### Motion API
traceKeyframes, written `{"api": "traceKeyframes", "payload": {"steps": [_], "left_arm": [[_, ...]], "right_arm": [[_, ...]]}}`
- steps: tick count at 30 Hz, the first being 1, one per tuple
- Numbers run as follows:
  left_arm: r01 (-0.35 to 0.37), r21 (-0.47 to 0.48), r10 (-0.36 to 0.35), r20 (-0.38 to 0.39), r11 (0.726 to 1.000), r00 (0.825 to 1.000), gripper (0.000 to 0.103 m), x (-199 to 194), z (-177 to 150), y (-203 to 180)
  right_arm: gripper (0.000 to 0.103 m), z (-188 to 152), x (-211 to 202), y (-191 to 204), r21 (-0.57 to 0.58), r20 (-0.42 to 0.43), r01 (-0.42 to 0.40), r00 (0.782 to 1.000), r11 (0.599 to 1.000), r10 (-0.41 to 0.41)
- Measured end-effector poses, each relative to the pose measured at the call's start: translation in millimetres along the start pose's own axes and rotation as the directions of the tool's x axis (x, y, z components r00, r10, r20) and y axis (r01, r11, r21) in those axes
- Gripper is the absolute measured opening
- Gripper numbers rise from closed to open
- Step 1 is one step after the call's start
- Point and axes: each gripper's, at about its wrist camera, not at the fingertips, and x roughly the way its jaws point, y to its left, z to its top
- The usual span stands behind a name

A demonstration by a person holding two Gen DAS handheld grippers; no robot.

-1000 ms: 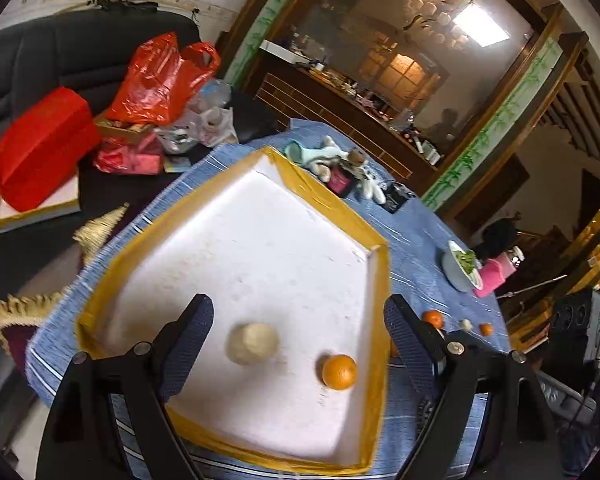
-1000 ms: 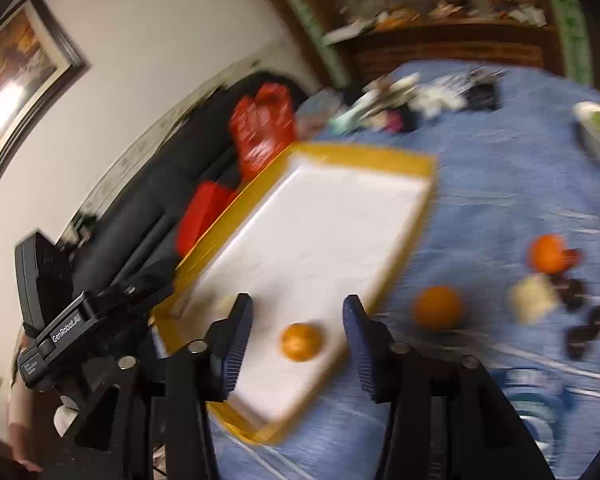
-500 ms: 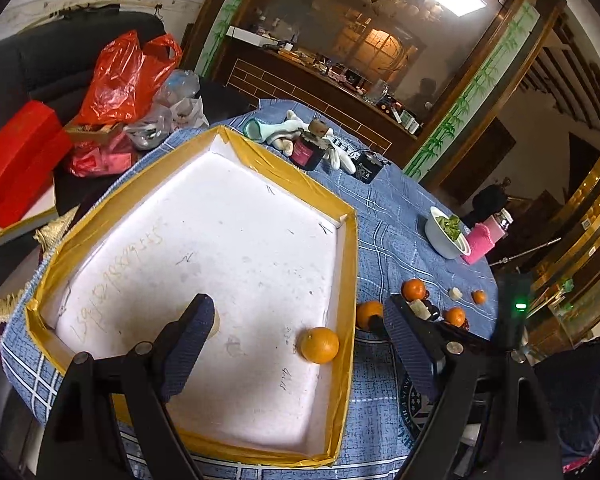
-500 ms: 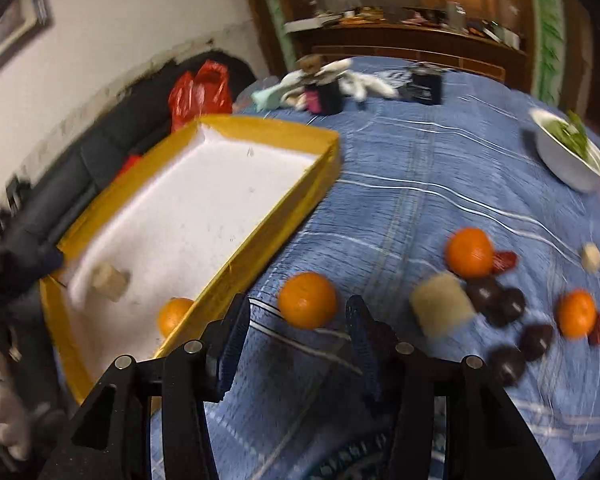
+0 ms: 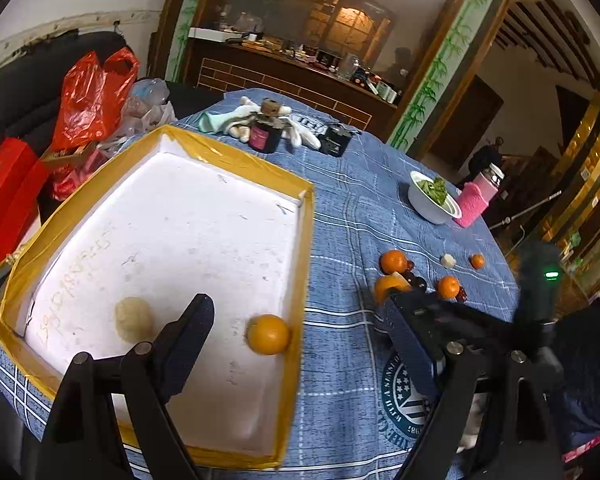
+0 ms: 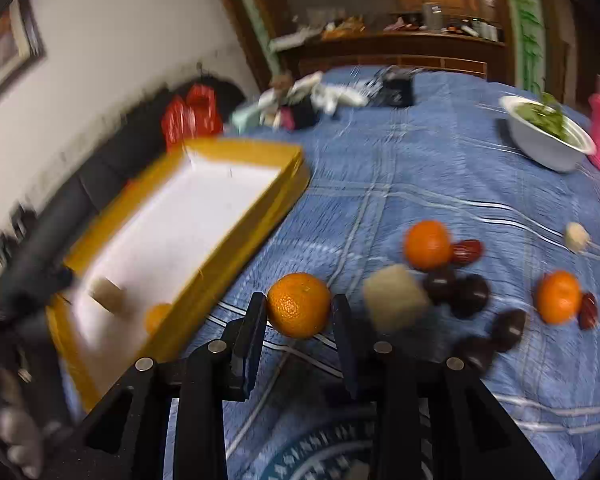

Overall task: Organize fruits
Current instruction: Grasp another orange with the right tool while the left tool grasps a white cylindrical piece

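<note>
A white foam tray with a yellow taped rim point(image 5: 306, 240) lies on the blue tablecloth and holds one orange point(image 5: 268, 334) and a pale round fruit point(image 5: 133, 319). My left gripper point(image 5: 300, 344) is open and empty above the tray's near right corner. My right gripper point(image 6: 300, 312) is at the tray's right with its fingers point(image 6: 256, 320) around a loose orange point(image 6: 299, 305); I cannot tell whether they press it. It also shows in the left wrist view point(image 5: 388, 286). Two more oranges point(image 6: 428, 245) point(image 6: 559, 297), a pale cube point(image 6: 394, 298) and dark fruits point(image 6: 470, 294) lie to the right.
A white bowl of greens point(image 5: 432, 200) and a pink bottle point(image 5: 478, 200) stand at the far right. A dark jar point(image 5: 265, 136), white gloves and a black box point(image 5: 336, 140) sit at the far edge. Red bags point(image 5: 92, 96) lie on the sofa at left.
My right gripper has moved forward so the loose orange now sits between its fingers. My left gripper has swung right; the tray now sits further left in its view.
</note>
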Motion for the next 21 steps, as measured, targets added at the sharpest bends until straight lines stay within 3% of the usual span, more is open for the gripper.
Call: {"api": "traceKeyframes", "payload": {"steps": [4,9,13,21], "left_arm": [[0.015,0.084,-0.012,-0.03,0.996,0.999,0.086,15,-4,-35],[0.04,0.173,-0.025,-0.085,0.984,0.996,0.086,49,-14,-79],[0.059,0.205,-0.027,-0.156,0.977,0.987,0.072,83,-20,-103],[0.023,0.335,0.036,-0.17,0.942,0.985,0.07,123,-22,-134]], "right_arm": [[0.037,-8,-48,-39,0.071,0.104,0.029,0.994,0.997,-0.036],[0.036,-20,-65,-92,0.191,0.136,0.053,0.988,0.98,-0.08],[0.036,-31,-64,-125,0.283,0.137,0.035,0.988,0.958,-0.077],[0.036,-28,-71,-136,0.312,0.161,0.001,0.985,0.95,-0.054]]}}
